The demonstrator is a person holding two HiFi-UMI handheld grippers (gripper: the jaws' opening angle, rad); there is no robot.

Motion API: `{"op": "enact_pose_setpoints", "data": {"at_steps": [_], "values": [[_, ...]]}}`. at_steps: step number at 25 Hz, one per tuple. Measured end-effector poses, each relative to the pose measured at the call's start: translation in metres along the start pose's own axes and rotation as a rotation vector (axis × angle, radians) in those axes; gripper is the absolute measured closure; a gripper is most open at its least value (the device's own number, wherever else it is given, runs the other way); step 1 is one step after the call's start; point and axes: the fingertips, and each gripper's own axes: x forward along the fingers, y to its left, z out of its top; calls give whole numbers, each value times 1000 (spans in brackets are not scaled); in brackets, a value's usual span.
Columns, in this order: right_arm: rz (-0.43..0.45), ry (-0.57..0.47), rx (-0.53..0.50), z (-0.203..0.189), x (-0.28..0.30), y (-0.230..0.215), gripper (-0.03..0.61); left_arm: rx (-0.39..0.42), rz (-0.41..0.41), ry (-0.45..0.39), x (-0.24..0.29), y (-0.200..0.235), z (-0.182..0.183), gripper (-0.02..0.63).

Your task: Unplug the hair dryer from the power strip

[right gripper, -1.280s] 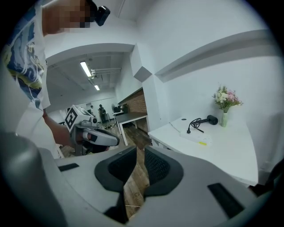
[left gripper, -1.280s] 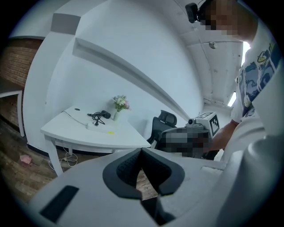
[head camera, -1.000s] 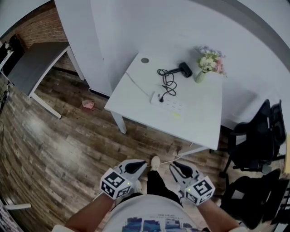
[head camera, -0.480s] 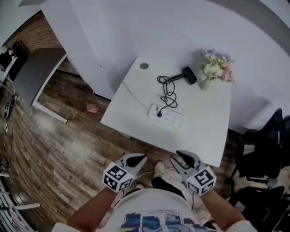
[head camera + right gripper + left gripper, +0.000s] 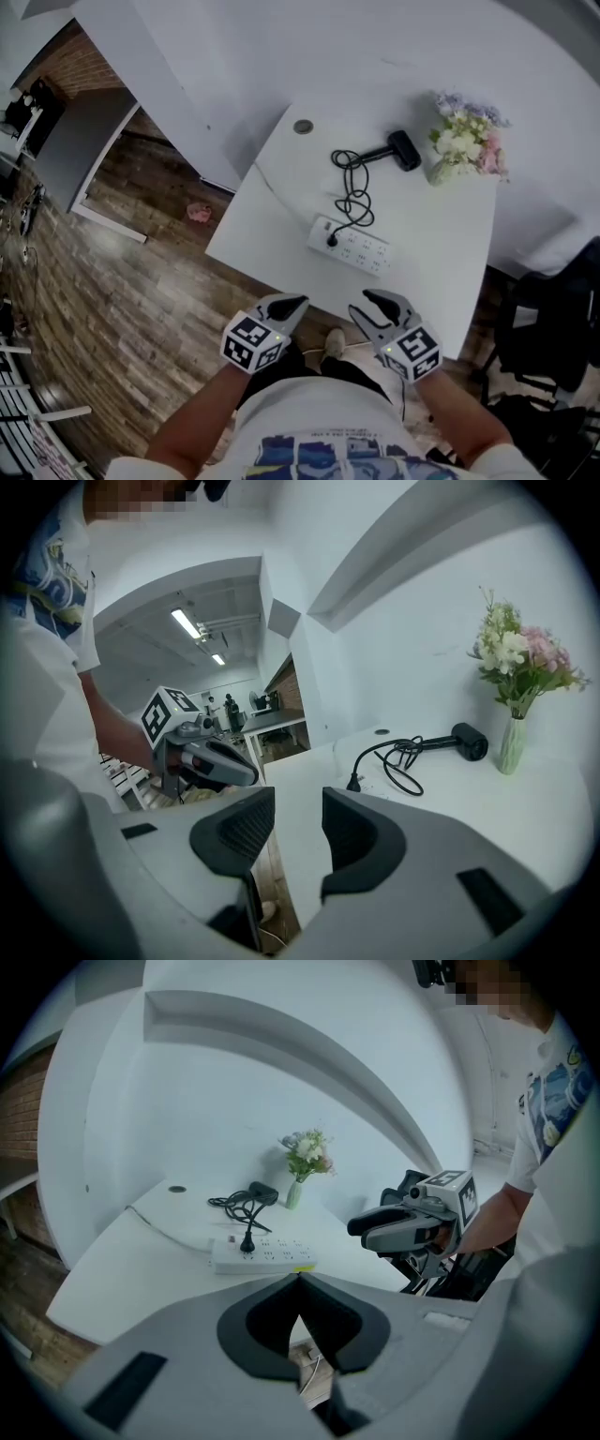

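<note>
On the white table (image 5: 281, 220), a black hair dryer (image 5: 404, 149) lies at the far side. Its coiled cord (image 5: 352, 187) runs to a plug (image 5: 332, 239) seated in the white power strip (image 5: 354, 247). Both grippers hover short of the table's near edge, apart from the strip. My left gripper (image 5: 287, 306) has its tips touching, shut on nothing (image 5: 299, 1279). My right gripper (image 5: 382, 302) has just been opening; its jaws stand apart with nothing between them (image 5: 298, 822). The right gripper view shows the dryer (image 5: 467, 741) and plug (image 5: 356, 782) ahead.
A vase of flowers (image 5: 464, 150) stands at the table's far right, beside the dryer. Black office chairs (image 5: 553, 328) crowd the right side. A grey desk (image 5: 70, 150) stands far left, and a pink object (image 5: 199, 212) lies on the wood floor.
Both grippers have moved forward toward the table's near edge, and the table now looms closer. The right gripper's jaws have spread apart.
</note>
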Motion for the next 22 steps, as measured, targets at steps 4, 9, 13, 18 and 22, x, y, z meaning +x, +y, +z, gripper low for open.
{"op": "enact_pose_setpoints", "data": {"at_steps": [4, 9, 13, 18, 22], "values": [[-15, 30, -1, 0, 22, -12, 425, 8, -9, 21, 15, 21, 2, 612], [-50, 51, -4, 1, 53, -30, 419, 46, -50, 73, 39, 48, 5, 612], [-94, 94, 14, 2, 73, -42, 417, 84, -94, 105, 57, 68, 12, 612], [-140, 109, 28, 1, 97, -63, 419, 115, -148, 145, 80, 90, 16, 612], [-176, 125, 35, -2, 115, -75, 419, 151, -194, 176, 95, 100, 16, 612]]}}
